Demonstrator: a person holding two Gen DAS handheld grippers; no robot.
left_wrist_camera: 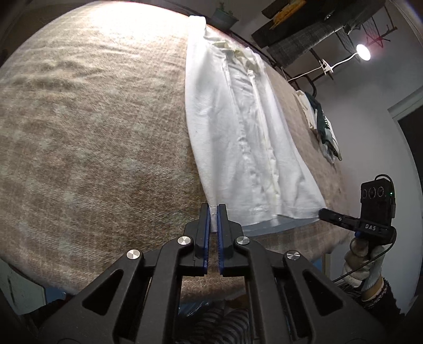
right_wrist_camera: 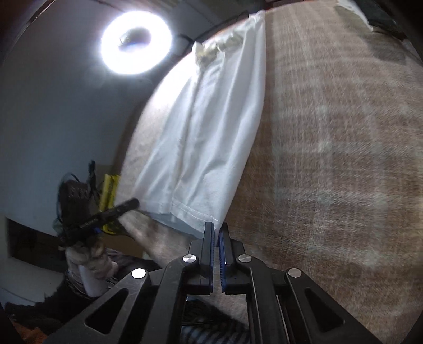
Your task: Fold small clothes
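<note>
A white shirt [left_wrist_camera: 238,127] lies folded into a long strip on the brown blanket [left_wrist_camera: 92,132], collar at the far end. My left gripper [left_wrist_camera: 213,209] is shut on the near left hem corner. In the right wrist view the white shirt [right_wrist_camera: 206,137] runs away from me, and my right gripper [right_wrist_camera: 216,227] is shut on the near right hem corner. The right gripper also shows in the left wrist view [left_wrist_camera: 323,213] at the hem's right corner. The left gripper shows in the right wrist view [right_wrist_camera: 132,203] at the hem's left side.
A small pile of folded clothes [left_wrist_camera: 321,124] lies at the blanket's far right edge. A ring lamp [right_wrist_camera: 136,43] shines beyond the blanket's far side. A plant pot [left_wrist_camera: 224,17] and a clothes rack [left_wrist_camera: 317,29] stand behind the blanket.
</note>
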